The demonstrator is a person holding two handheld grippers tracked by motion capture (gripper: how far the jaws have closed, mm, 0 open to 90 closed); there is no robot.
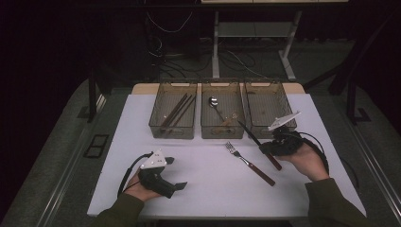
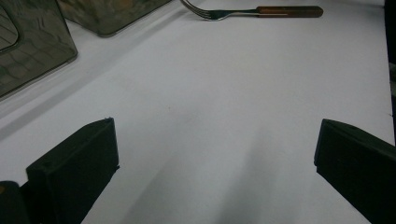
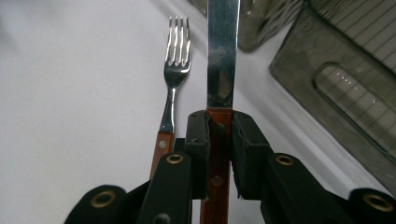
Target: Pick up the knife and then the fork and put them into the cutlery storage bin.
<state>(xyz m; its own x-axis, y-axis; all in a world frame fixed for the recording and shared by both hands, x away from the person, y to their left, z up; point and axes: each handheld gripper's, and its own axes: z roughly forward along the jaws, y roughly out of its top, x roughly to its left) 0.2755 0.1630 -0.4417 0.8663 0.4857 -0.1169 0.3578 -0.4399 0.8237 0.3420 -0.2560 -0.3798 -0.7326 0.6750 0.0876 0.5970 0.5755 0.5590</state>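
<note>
My right gripper is shut on a knife by its wooden handle, and the steel blade points up-left toward the trays. In the right gripper view the pads clamp the knife's brown handle, with the blade rising ahead. A fork with a wooden handle lies flat on the white table, just left of the knife; the fork also lies below the blade. My left gripper rests at the front left, open and holding nothing. The fork lies far ahead of my left gripper.
Three smoked-plastic trays stand in a row at the back: the left tray holds chopsticks, the middle tray a spoon, and the right tray sits just behind the right gripper. Dark floor surrounds the table.
</note>
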